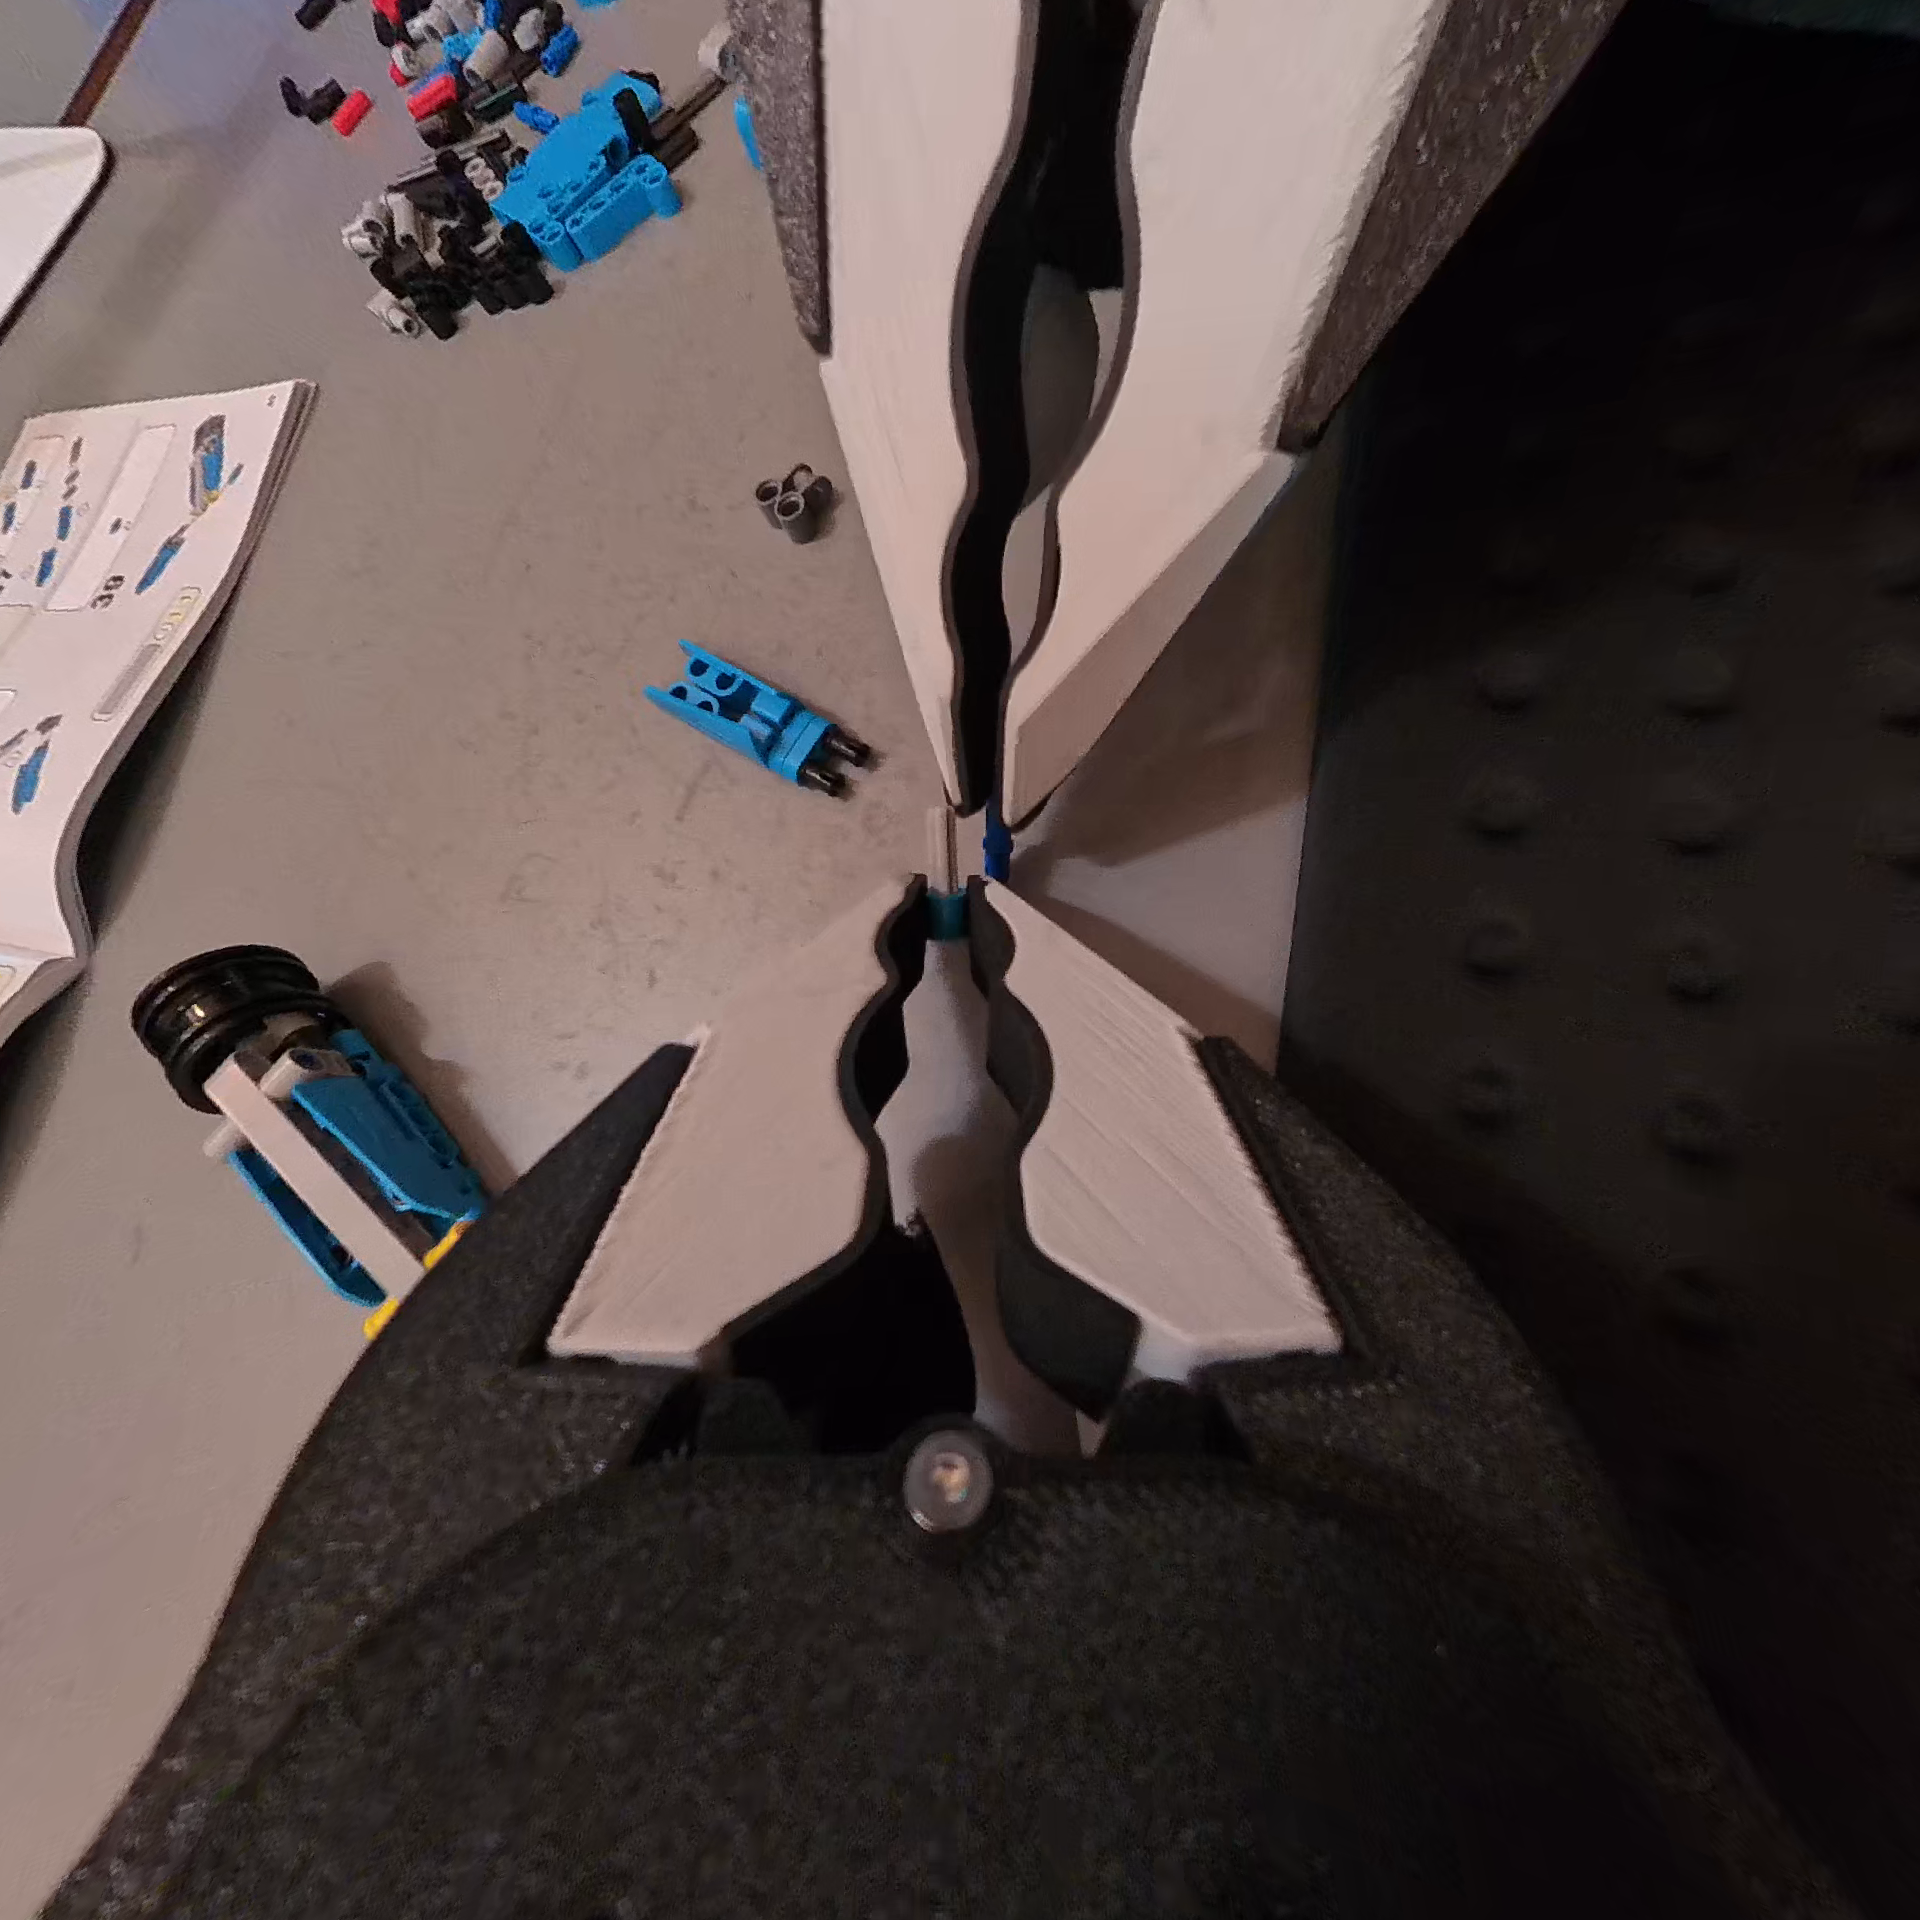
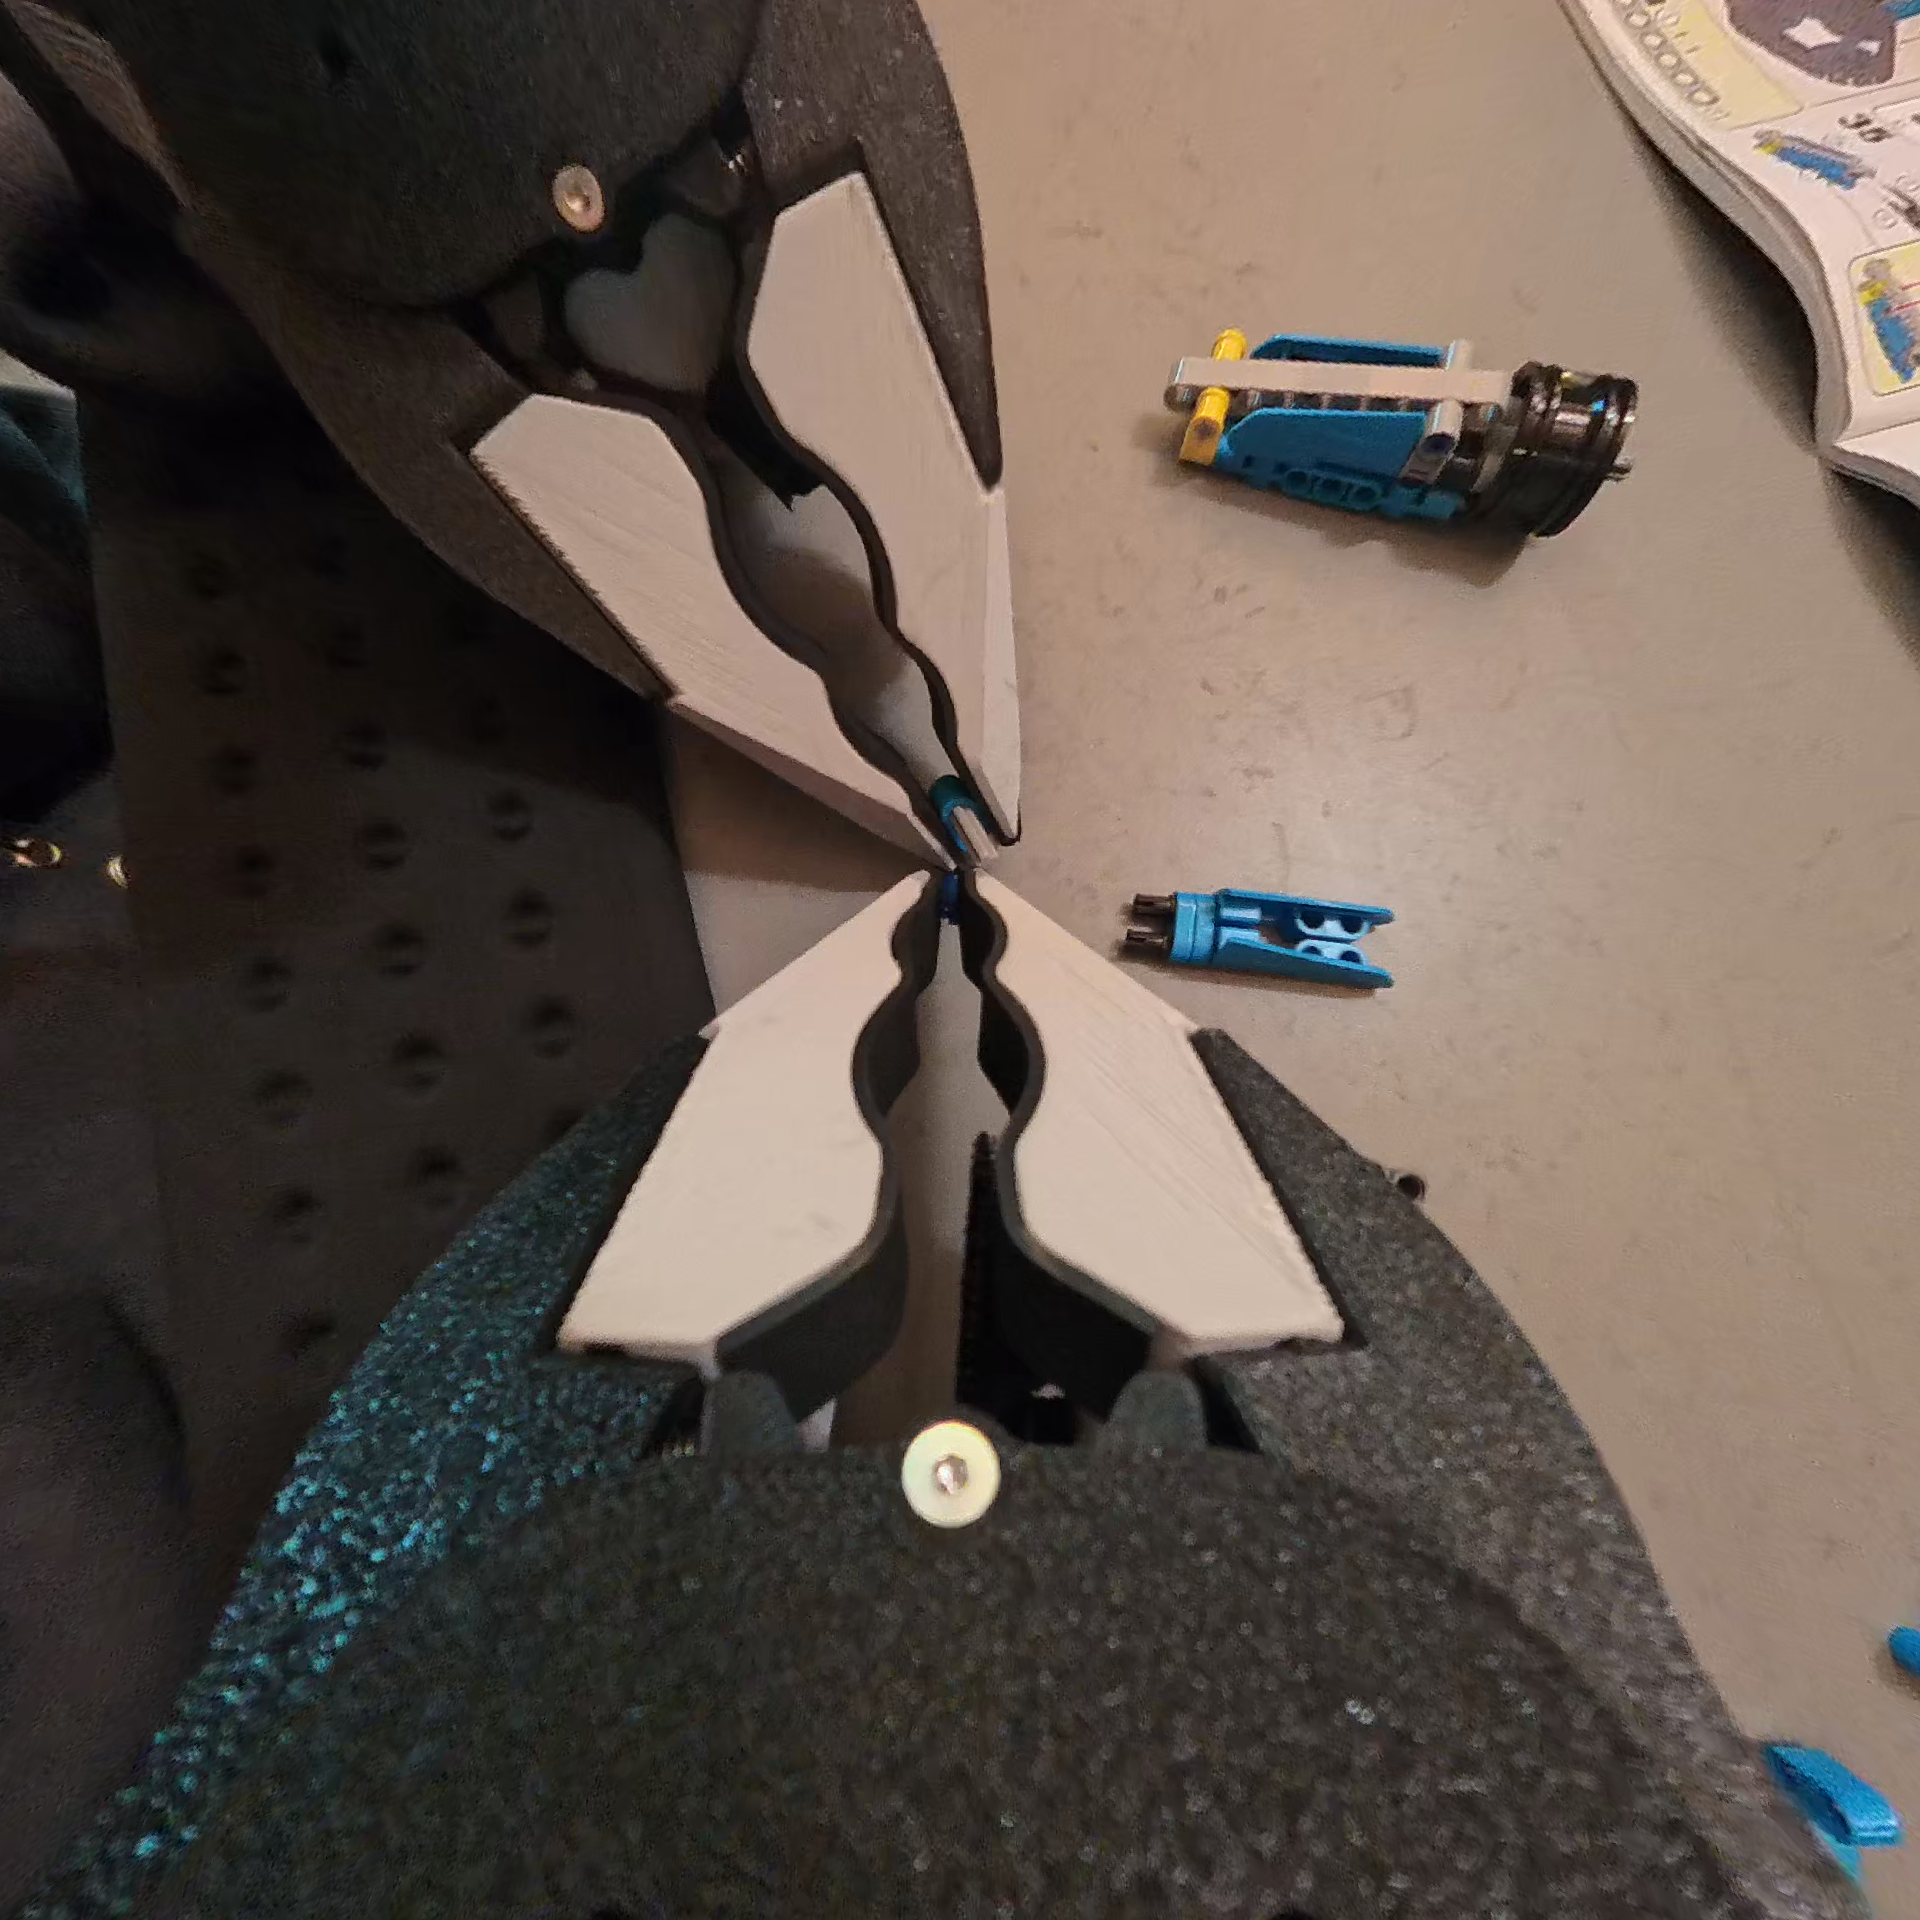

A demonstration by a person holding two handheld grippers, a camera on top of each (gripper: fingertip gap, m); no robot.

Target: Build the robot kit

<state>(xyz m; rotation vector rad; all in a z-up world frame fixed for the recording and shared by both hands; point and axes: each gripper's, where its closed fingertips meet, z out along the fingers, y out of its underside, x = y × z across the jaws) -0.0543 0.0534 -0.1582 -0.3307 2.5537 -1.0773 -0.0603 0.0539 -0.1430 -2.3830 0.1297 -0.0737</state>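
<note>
Left wrist view: the left gripper [image 1: 948,902] is clamped on a teal sleeve [image 1: 945,914] with a white pin. At 12 o'clock, tip to tip, the right gripper [image 1: 987,805] is pinched on a dark blue pin [image 1: 995,840]. A blue piece [image 1: 753,717] lies on the desk [image 1: 468,727] at 10 o'clock.

Both wrist cameras look steeply down, close above the grey worktop [image 1: 499,623], facing each other across the small blue assembly [image 1: 756,719], which both views share.
</note>
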